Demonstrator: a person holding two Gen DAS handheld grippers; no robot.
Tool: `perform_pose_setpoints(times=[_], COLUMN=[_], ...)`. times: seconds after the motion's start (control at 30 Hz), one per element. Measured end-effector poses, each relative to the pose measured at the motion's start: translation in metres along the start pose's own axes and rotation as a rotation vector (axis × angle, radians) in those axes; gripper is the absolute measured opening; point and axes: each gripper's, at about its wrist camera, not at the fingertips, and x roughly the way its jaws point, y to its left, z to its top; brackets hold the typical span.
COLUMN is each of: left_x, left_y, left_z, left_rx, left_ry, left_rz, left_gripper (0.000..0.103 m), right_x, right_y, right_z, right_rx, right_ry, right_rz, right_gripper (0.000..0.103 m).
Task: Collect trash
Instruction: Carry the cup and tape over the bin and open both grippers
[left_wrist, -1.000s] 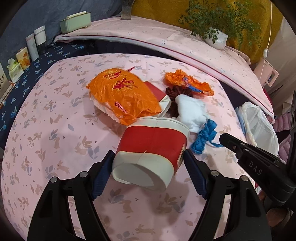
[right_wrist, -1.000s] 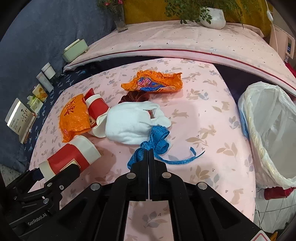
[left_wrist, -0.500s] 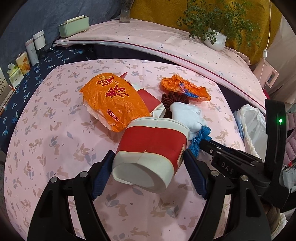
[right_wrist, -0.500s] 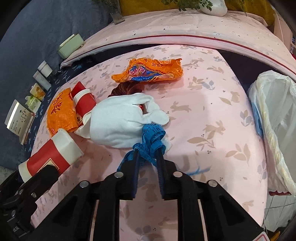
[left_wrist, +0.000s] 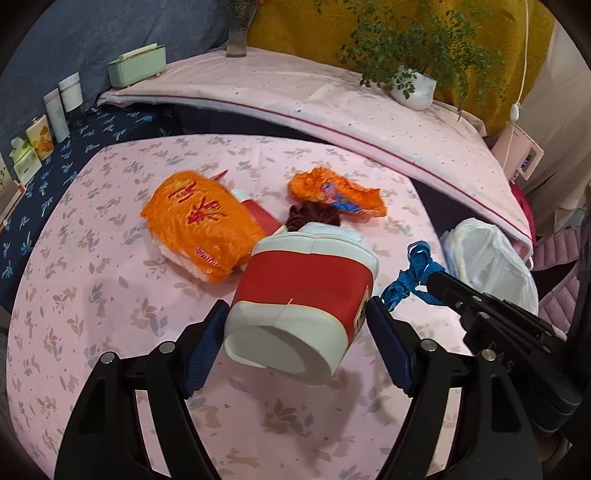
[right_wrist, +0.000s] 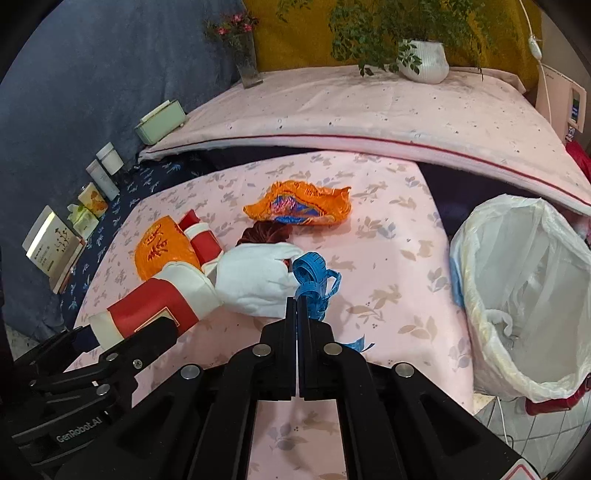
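Note:
My left gripper (left_wrist: 295, 314) is shut on a red and white paper cup (left_wrist: 303, 288), held sideways a little above the pink tablecloth (left_wrist: 110, 317). In the right wrist view the same cup (right_wrist: 159, 299) sits in the left gripper (right_wrist: 125, 328) at the lower left. My right gripper (right_wrist: 296, 301) is shut on a blue tape measure (right_wrist: 312, 273), whose loops hang from its tips above the cloth. The left wrist view shows the right gripper (left_wrist: 434, 280) carrying that tape (left_wrist: 410, 273) beside the cup.
On the cloth lie an orange bag (left_wrist: 199, 225), an orange wrapper (left_wrist: 332, 192), a white glove (right_wrist: 255, 280), a dark red scrunchie (right_wrist: 266, 232) and another red cup (right_wrist: 201, 240). A bin lined with a white bag (right_wrist: 461, 258) stands off the table's right edge.
The right gripper's jaws parted around the blue tape, closed on it and lifted it off the cloth. The left gripper rose with the cup.

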Motion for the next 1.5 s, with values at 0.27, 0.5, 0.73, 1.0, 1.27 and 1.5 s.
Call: perform_pose_setpoints(times=[0.27, 0.5, 0.73, 1.0, 1.27, 1.5], left_x=[-0.019, -0.026, -0.026, -0.01, 0.013, 0.021], left_y=[-0.046, -0.102, -0.161, -0.226, -0.262, -0.257], left_z=[0.016, 0.037, 0.051, 0.058, 0.057, 0.059], left_rx=[0.065, 0.141, 0.223, 0.299, 0.335, 0.31], left_ry=[-0.052, -0.096, -0.127, -0.115, -0.084, -0.078], left_rz=[-0.045, -0.1, -0.162, -0.233, -0.244, -0.202], left_gripper=[0.072, 0.072, 0.072, 0.072, 0.074, 0.085], right_x=[-0.055, -0.093, -0.123, -0.134, -0.122, -0.119], right_y=[-0.029, -0.067, -0.122, -0.177, -0.212, -0.219], right_z=[0.019, 0.035, 0.043, 0.044, 0.039, 0.034], right_rx=[0.042, 0.071, 0.137, 0.203, 0.261, 0.296], right_ry=[-0.123, -0.206, -0.255, -0.269, -0.221, -0.219], right_rz=[-0.013, -0.078, -0.146, -0.216, -0.228, -0.236], right_gripper=[0.001, 0.001, 0.001, 0.001, 0.001, 0.021])
